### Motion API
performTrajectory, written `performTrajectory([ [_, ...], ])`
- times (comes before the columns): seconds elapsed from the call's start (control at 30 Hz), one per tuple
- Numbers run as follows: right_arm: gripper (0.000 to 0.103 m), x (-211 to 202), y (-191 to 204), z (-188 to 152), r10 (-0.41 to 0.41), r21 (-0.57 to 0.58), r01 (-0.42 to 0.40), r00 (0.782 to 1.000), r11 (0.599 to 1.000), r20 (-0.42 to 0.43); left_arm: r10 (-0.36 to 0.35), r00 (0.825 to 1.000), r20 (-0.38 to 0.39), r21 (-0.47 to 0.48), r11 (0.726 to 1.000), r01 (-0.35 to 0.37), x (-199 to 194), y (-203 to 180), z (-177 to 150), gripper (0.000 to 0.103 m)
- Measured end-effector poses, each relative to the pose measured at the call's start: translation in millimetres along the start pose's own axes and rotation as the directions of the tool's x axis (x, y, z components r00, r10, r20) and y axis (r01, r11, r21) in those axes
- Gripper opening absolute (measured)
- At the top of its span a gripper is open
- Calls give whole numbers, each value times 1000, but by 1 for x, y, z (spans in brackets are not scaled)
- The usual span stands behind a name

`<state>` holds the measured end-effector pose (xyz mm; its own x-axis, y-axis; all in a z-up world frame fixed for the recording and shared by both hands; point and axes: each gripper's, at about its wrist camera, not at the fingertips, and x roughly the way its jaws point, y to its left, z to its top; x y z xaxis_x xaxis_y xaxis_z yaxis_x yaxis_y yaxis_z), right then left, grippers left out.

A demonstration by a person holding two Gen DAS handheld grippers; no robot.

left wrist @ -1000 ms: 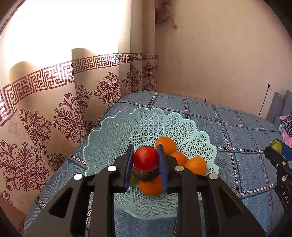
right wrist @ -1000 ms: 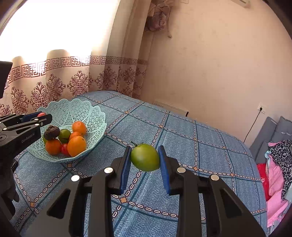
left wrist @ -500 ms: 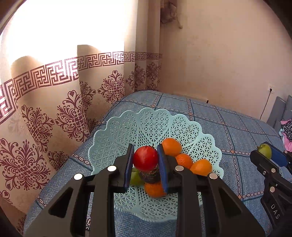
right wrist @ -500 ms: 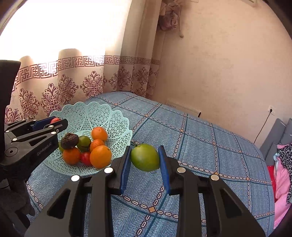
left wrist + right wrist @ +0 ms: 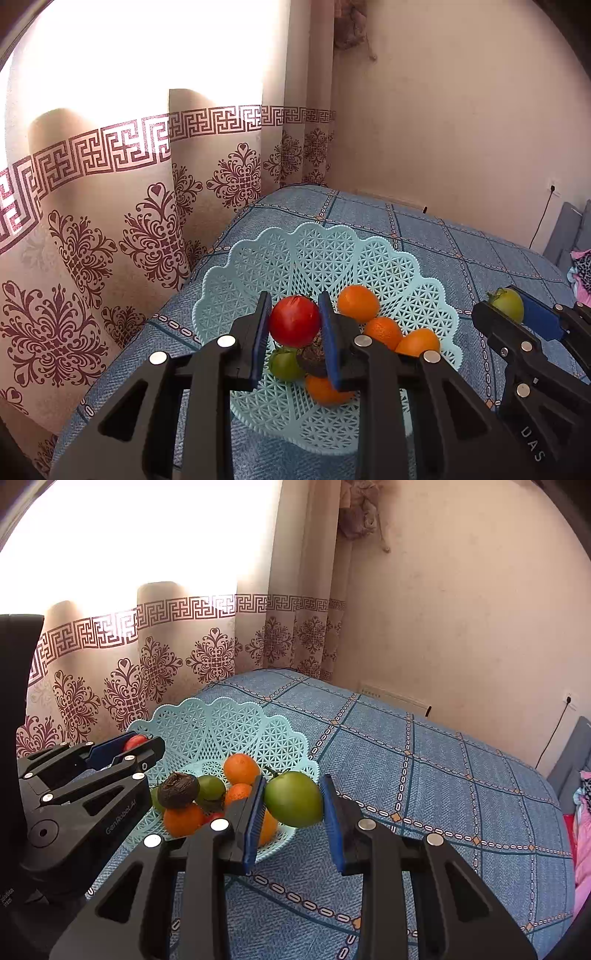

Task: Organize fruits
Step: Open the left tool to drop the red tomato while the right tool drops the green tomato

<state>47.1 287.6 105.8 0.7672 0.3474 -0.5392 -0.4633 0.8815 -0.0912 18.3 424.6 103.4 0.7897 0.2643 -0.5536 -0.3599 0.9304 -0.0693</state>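
Observation:
My left gripper [image 5: 294, 325] is shut on a red tomato [image 5: 294, 320] and hangs over the pale turquoise lattice basket [image 5: 325, 254]. The basket holds several oranges [image 5: 357, 303], a green fruit [image 5: 284, 365] and a dark wrinkled fruit [image 5: 178, 790]. My right gripper [image 5: 293, 805] is shut on a green tomato [image 5: 293, 799], just right of the basket's rim [image 5: 236, 709]. In the left wrist view the right gripper [image 5: 511, 314] shows at the right edge, and in the right wrist view the left gripper [image 5: 129, 747] shows at the left.
The basket stands on a bed with a blue checked cover [image 5: 424, 775], near its corner by the patterned curtain [image 5: 110, 221]. A pink wall with a socket and cable [image 5: 565, 701] is behind. Pink and spotted clothes [image 5: 583, 812] lie at the right.
The right gripper has carried the green tomato left, up to the basket's rim. The left gripper has shifted a little back and left over the basket, still holding the red tomato.

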Motion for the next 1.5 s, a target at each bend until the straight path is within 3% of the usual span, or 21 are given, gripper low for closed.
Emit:
performTrajectory([
  [0.43, 30, 21, 6, 8, 54, 46, -52, 998, 998, -33, 18, 1000, -3, -2, 1000, -18, 6, 6, 1, 27],
  [0.53, 30, 25, 6, 7, 51, 51, -49, 998, 997, -40, 21, 1000, -3, -9, 1000, -21, 7, 7, 1, 40],
  [0.67, 30, 28, 4, 5, 50, 59, -48, 998, 997, -44, 32, 999, 5, -20, 999, -32, 7, 12, 3, 44],
  [0.83, 30, 30, 2, 6, 52, 63, -49, 998, 997, -46, 59, 998, 23, -45, 997, -58, 4, 17, 4, 69],
  [0.93, 30, 32, 2, 6, 54, 66, -50, 997, 997, -46, 76, 996, 38, -73, 995, -73, 0, 23, 6, 77],
  [1.37, 30, 48, 14, 10, 130, 83, -124, 989, 989, -75, 118, 992, 52, -171, 979, -107, -4, 47, 11, 81],
  [1.43, 32, 48, 15, 9, 130, 77, -124, 988, 989, -78, 113, 992, 51, -169, 980, -103, -3, 47, 10, 83],
  [1.5, 54, 47, 16, 8, 127, 77, -122, 989, 990, -74, 111, 993, 51, -167, 981, -101, -3, 47, 11, 88],
])
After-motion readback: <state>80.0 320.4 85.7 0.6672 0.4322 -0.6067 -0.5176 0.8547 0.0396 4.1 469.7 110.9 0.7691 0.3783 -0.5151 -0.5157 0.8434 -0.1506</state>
